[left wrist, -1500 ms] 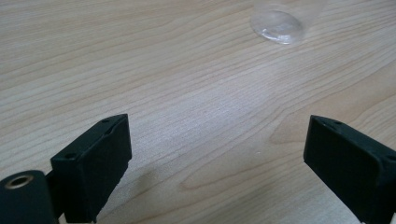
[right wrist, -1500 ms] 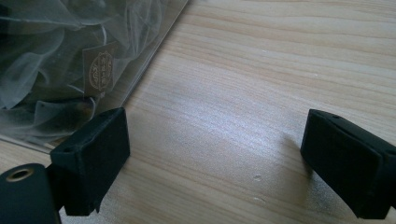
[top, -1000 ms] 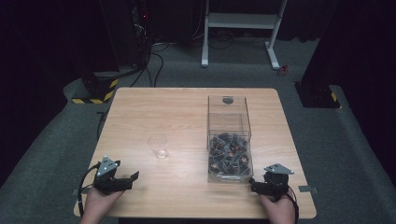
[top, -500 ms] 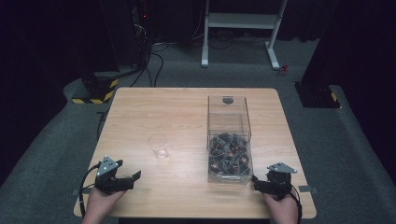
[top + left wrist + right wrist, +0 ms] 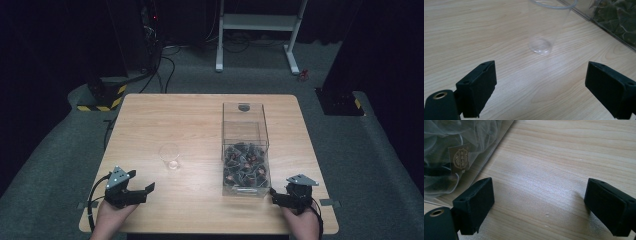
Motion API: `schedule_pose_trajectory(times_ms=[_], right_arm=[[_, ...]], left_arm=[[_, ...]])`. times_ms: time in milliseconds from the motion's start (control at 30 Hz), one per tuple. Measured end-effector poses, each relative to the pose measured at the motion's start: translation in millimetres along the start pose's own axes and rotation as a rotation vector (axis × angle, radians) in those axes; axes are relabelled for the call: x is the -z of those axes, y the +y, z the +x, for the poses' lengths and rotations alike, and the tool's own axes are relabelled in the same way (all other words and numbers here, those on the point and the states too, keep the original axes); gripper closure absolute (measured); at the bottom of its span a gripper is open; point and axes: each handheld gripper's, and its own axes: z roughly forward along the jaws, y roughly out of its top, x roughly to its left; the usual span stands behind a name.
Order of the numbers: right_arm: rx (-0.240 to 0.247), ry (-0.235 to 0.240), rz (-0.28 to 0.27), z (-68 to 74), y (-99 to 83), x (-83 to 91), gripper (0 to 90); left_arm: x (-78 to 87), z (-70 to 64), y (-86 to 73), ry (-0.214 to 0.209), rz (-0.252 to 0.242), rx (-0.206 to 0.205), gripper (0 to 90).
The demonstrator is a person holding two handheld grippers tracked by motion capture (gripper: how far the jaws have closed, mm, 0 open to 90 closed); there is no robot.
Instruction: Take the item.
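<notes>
A wooden table [image 5: 200, 120] is set on grey carpet in a dark room. A clear plastic cup [image 5: 170, 156] is stood upright near its middle, with a clear box [image 5: 245, 147] of small wrapped items to its right. The left gripper [image 5: 142, 192] is held wide apart near the front edge, pointed toward the cup. The right gripper [image 5: 276, 196] is likewise spread, empty, just beside the box's front corner.

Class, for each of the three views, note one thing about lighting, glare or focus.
High view: the table is lit while the surroundings fall into near darkness. Left gripper view: a pale sheen lies on the wood in front of the clear cup, and the near jaws look soft. Right gripper view: a similar bright patch on the wood; the box contents are blurred.
</notes>
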Motion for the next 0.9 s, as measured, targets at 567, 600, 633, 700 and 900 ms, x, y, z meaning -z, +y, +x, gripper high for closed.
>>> schedule_pose_trajectory(times_ms=[567, 600, 633, 700, 900], right_arm=[[-0.003, -0.002, 0.000, 0.4, -0.1, 0.0, 9.1], [-0.001, -0.002, -0.001, 0.3, -0.1, -0.1, 9.1], [-0.003, -0.002, 0.000, 0.4, -0.1, 0.0, 9.1], [-0.005, -0.002, 0.000, 0.5, -0.1, 0.0, 9.1], [-0.004, -0.002, 0.000, 0.4, -0.1, 0.0, 9.1]], left_arm=[[-0.2, -22.9, 19.2, -0.053, -0.029, -0.046, 11.6], [-1.1, -24.6, 20.9, -0.057, -0.029, -0.044, 11.7], [-2.0, -26.0, 22.8, -0.060, -0.026, -0.055, 11.8], [-4.2, -30.2, 25.9, -0.066, -0.020, -0.068, 12.0], [-11.2, -40.6, 34.1, -0.101, -0.022, -0.081, 12.3]])
